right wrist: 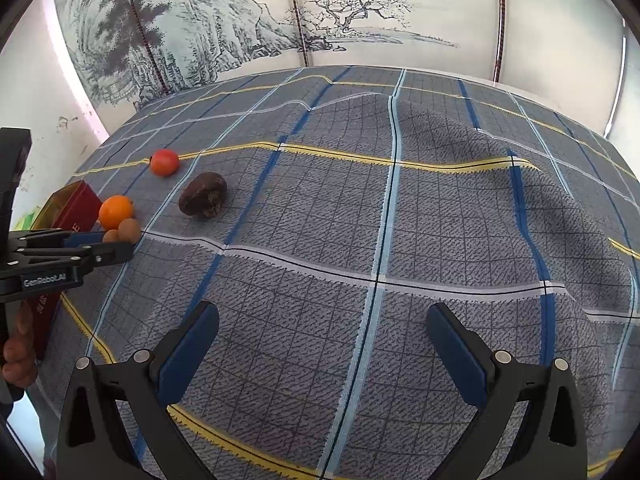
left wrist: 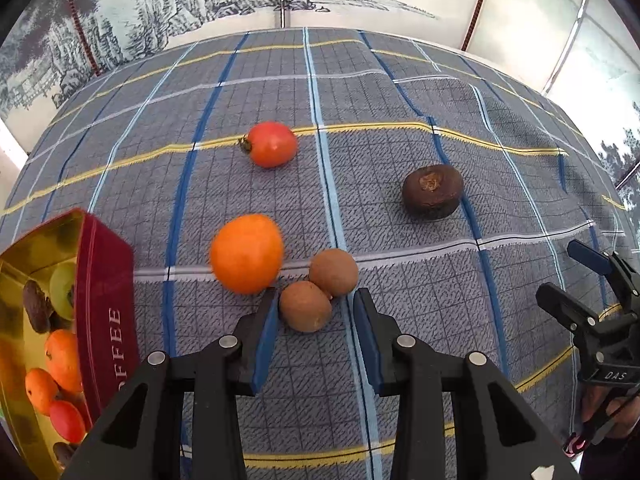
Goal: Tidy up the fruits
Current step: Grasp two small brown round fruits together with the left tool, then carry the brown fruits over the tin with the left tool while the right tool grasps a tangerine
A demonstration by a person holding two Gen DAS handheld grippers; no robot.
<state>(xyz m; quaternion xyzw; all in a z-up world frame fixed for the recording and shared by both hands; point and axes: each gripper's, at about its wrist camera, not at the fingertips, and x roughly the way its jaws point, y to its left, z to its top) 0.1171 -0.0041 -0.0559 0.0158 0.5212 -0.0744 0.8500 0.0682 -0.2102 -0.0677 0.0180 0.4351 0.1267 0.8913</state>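
Note:
In the left wrist view my left gripper (left wrist: pixel 316 300) is open, its fingers on either side of the near brown kiwi-like fruit (left wrist: pixel 305 306) without touching it. A second brown fruit (left wrist: pixel 333 272) and an orange (left wrist: pixel 247 253) lie just beyond. A red tomato (left wrist: pixel 271 144) and a dark brown fruit (left wrist: pixel 433 191) lie farther off. A red and gold coffee tin (left wrist: pixel 105 304) at the left holds several fruits. My right gripper (right wrist: pixel 322 316) is open and empty over bare cloth; it also shows in the left wrist view (left wrist: pixel 576 280).
A blue-grey checked cloth (right wrist: pixel 360 216) covers the table, with raised folds at the right. A painted folding screen (right wrist: pixel 320 20) stands behind the table. The left gripper (right wrist: pixel 100 246) shows at the left of the right wrist view.

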